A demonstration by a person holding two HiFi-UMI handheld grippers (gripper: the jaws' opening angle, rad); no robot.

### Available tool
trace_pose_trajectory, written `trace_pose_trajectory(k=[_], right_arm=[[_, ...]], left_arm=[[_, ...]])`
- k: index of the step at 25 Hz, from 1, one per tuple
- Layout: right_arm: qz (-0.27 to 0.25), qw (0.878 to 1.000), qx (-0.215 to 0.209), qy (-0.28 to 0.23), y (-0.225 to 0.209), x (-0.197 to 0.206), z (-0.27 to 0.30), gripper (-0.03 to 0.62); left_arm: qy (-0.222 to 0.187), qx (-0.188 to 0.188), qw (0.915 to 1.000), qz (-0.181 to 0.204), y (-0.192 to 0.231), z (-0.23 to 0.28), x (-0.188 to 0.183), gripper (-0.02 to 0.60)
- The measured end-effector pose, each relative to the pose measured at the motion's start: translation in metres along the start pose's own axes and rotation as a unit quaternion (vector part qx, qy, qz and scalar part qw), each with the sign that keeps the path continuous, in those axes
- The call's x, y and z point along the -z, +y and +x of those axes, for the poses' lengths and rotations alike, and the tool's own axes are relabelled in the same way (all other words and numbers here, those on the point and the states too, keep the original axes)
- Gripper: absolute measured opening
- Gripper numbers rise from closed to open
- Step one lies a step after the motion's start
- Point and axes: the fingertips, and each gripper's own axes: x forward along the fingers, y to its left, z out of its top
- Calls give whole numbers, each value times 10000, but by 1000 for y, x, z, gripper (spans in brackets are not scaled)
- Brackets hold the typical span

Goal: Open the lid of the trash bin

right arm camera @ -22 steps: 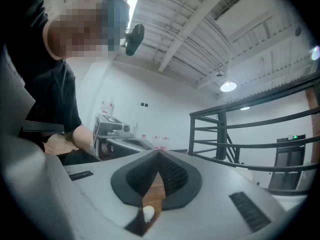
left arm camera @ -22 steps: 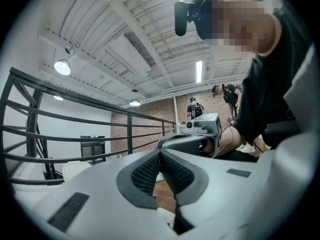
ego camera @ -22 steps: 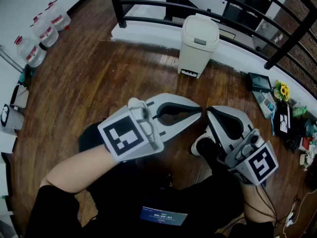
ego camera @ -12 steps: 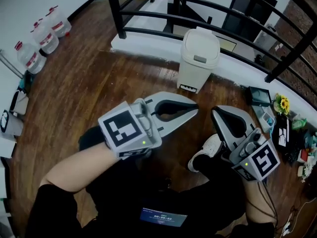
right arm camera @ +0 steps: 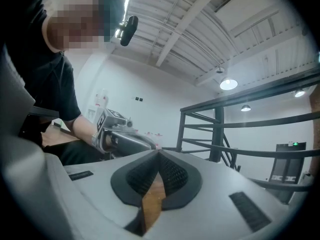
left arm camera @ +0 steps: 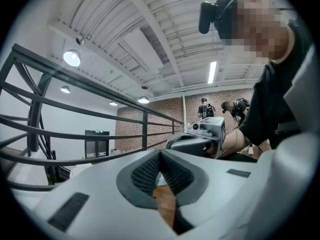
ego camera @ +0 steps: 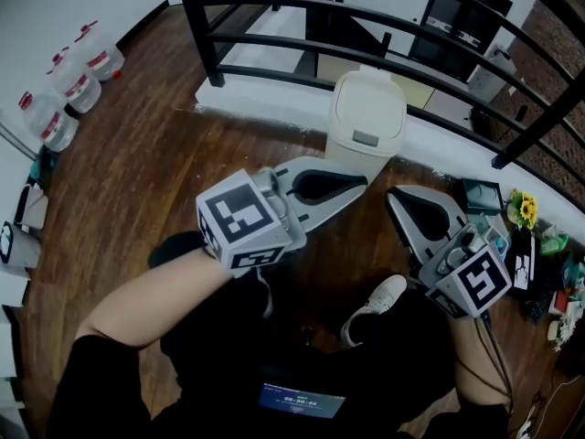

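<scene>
Since half a second ago both grippers have come forward toward the trash bin [ego camera: 367, 117]. Then it stood well ahead of the tips. Now the left gripper [ego camera: 364, 185] has its tips just before the bin's lower front, and the right gripper [ego camera: 393, 198] sits just beside and slightly behind the left one's tips. The white shoe [ego camera: 373, 305], earlier alongside the right gripper, now lies behind it. Each pair of jaws is closed tip to tip with nothing held; only wooden floor [ego camera: 137, 154] shows through the gap behind the pads. The bin is cream-coloured and upright, backed against the white kerb under the black railing [ego camera: 274, 39]. Its domed lid [ego camera: 370, 97] is down and closed, with a grey latch [ego camera: 364, 138] at the front edge, facing the jaws.
</scene>
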Motion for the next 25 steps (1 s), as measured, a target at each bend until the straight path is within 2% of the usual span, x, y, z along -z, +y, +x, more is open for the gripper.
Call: trace_pose_trajectory(k=[3, 7, 12, 14, 16, 19, 22, 25], right_arm=[[-66, 10000, 17, 55, -30, 15, 17, 20], [-114, 9998, 56, 181, -67, 36, 32, 20], [-70, 9995, 191, 247, -108, 48, 35, 20], [-220, 9990, 243, 296, -123, 49, 36, 21], [-80, 9993, 308, 189, -136, 44, 41, 20], [213, 9993, 269, -113, -146, 30, 56, 20], [-186, 9996, 140, -166, -153, 24, 68, 20], [-328, 9994, 105, -43, -166, 45, 69, 20]], left_arm=[[129, -47, 9997, 185, 34, 19, 11, 17], [255, -58, 9995, 167, 75, 45, 24, 17], [424, 270, 9972, 548, 103, 74, 33, 18], [367, 338, 9980, 376, 115, 86, 33, 18], [234, 343, 9989, 228, 124, 95, 28, 18], [186, 343, 9982, 459, 132, 104, 26, 18], [175, 360, 9979, 510, 148, 108, 37, 18], [292, 365, 9979, 457, 167, 110, 73, 18]])
